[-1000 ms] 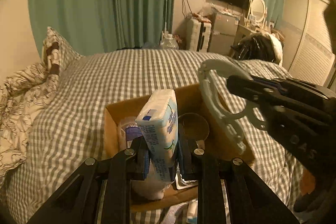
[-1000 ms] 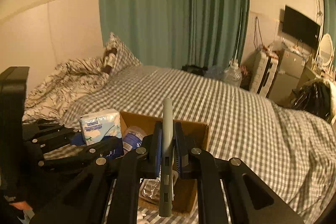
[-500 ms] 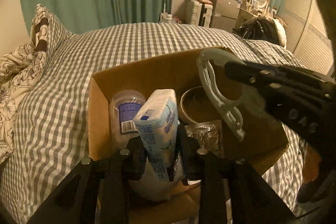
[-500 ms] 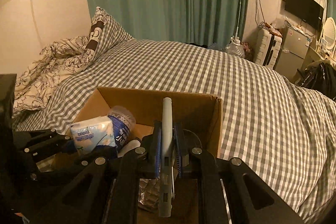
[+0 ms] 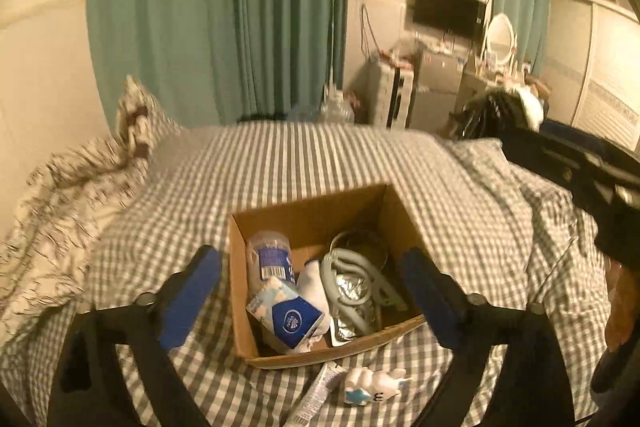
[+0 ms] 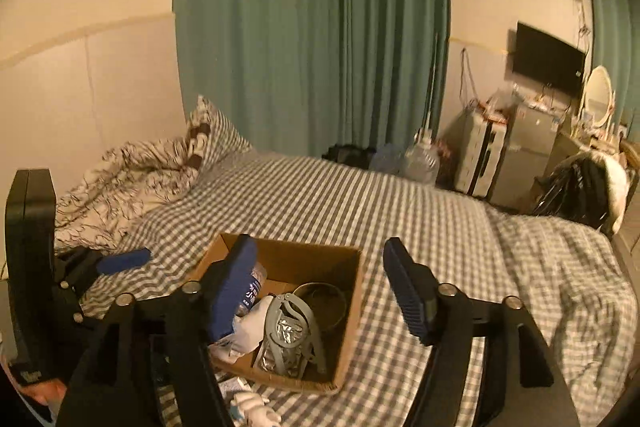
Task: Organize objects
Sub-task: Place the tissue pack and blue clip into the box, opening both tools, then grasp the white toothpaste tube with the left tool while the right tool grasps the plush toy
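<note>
A cardboard box [image 5: 360, 205] stands on the checked bed, also in the right wrist view [image 6: 356, 291]. Inside lie a tissue pack [image 5: 286, 319], a grey hanger [image 5: 352, 279], a plastic jar [image 5: 272, 257], a round bowl [image 5: 368, 243], foil packs [image 5: 352, 291] and something white [image 5: 316, 287]. The hanger [image 6: 292, 327] and bowl [image 6: 324, 303] show in the right wrist view too. My left gripper [image 5: 316, 291] is open and empty above the box's near side. My right gripper [image 6: 320, 291] is open and empty above the box.
A tube [image 5: 316, 393] and a small white toy [image 5: 372, 385] lie on the bed just in front of the box. A rumpled patterned duvet [image 6: 120, 179] and pillow lie at the left. Green curtains, a suitcase and a dresser stand beyond the bed.
The left gripper let go of the tissue pack and the right gripper let go of the hanger; both now lie in the box. Both grippers opened and drew back upward.
</note>
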Available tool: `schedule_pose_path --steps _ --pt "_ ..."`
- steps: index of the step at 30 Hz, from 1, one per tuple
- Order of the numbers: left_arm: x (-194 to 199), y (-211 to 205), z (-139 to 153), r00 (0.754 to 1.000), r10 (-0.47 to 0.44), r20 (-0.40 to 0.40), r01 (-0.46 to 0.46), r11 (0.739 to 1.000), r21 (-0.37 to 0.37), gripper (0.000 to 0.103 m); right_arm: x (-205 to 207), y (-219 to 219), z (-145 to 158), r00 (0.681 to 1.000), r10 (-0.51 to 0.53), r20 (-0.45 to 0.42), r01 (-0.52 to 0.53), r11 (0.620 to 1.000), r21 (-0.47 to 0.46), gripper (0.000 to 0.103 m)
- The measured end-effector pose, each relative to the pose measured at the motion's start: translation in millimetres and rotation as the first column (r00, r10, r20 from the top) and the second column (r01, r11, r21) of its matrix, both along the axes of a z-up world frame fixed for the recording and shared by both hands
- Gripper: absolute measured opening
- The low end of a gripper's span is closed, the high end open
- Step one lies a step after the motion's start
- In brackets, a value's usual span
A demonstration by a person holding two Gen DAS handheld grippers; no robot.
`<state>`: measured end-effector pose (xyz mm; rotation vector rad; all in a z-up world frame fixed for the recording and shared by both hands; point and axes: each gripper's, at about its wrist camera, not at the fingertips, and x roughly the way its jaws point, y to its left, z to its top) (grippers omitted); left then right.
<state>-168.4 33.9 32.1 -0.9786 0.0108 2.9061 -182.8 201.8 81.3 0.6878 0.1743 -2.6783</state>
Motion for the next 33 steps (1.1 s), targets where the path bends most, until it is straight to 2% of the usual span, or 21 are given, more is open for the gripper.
schedule_pose_path --steps 1,5,11,19,25,33 --pt "9 2 9 1.0 0.001 -0.02 -0.001 1.0 -0.007 0.103 11 4 7 1.0 -0.004 -0.016 0.004 1.0 0.004 0.075" --pt "31 1 21 0.999 0.002 -0.041 -0.003 1.0 -0.021 0.103 43 15 22 0.999 -0.014 -0.046 0.015 1.0 0.012 0.091" --pt "59 -6 3 1.0 0.016 -0.018 -0.016 1.0 -0.008 0.103 79 22 13 0.999 -0.013 -0.044 0.015 0.999 0.049 0.098" --pt "66 -19 -70 0.996 0.07 0.049 -0.071 0.997 0.034 0.103 95 22 -50 0.999 -0.031 -0.024 0.033 0.992 0.122 0.101" --pt "65 -6 -112 0.998 0.041 0.056 -0.039 0.998 -0.046 0.103 82 22 -102 0.999 -0.029 0.037 0.025 0.995 0.102 0.101" --pt "51 -2 -158 0.99 0.034 0.136 -0.025 0.997 -0.068 0.103 61 16 -146 0.996 -0.007 0.087 -0.002 0.994 0.107 0.101"
